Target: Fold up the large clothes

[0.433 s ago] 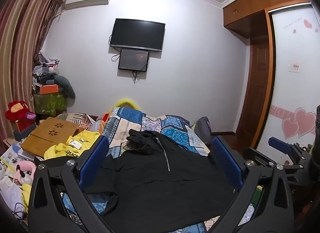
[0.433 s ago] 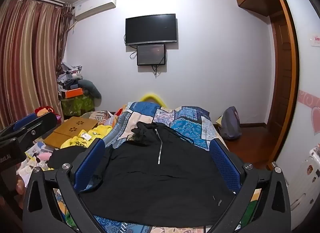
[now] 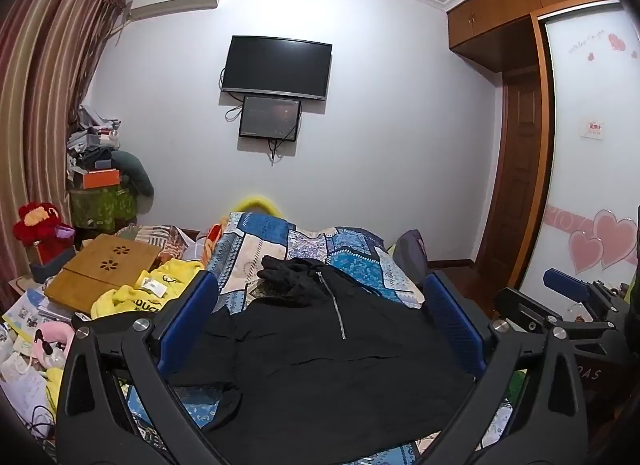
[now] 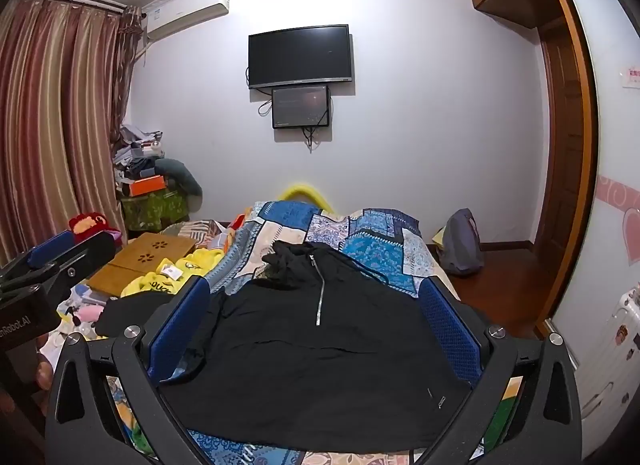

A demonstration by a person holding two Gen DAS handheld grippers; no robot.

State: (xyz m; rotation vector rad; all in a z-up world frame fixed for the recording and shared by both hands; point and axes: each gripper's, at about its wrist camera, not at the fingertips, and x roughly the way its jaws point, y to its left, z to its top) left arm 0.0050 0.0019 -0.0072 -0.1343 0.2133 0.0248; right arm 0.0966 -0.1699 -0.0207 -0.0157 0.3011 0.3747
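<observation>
A black hooded garment (image 3: 328,353) is seen spread flat on a bed covered by a blue patchwork quilt (image 3: 288,241). Its hood is bunched at the far end, toward the wall, and a short silver zipper (image 3: 335,305) runs down from the neck. One sleeve is draped off the left edge of the body in the left wrist view. The hem lies nearest the cameras.

The left claw (image 3: 320,325) is held above the near part of the garment, jaws spread wide apart, blue pads facing each other; nothing is gripped and no contact with the fabric can be made out. The right claw (image 4: 316,329) is likewise held over the garment, jaws fully apart, nothing between the pads but the cloth lying below.

Each claw is caught at the edge of the other's view: the right one at the right of the left wrist view, the left one at the left of the right wrist view.

Noted left of the bed: a yellow garment (image 3: 144,289), a wooden folding board (image 3: 108,265), a red plush toy (image 3: 38,225). On the far wall a dark television (image 3: 277,67) is mounted, a smaller screen (image 3: 270,119) below it.
</observation>
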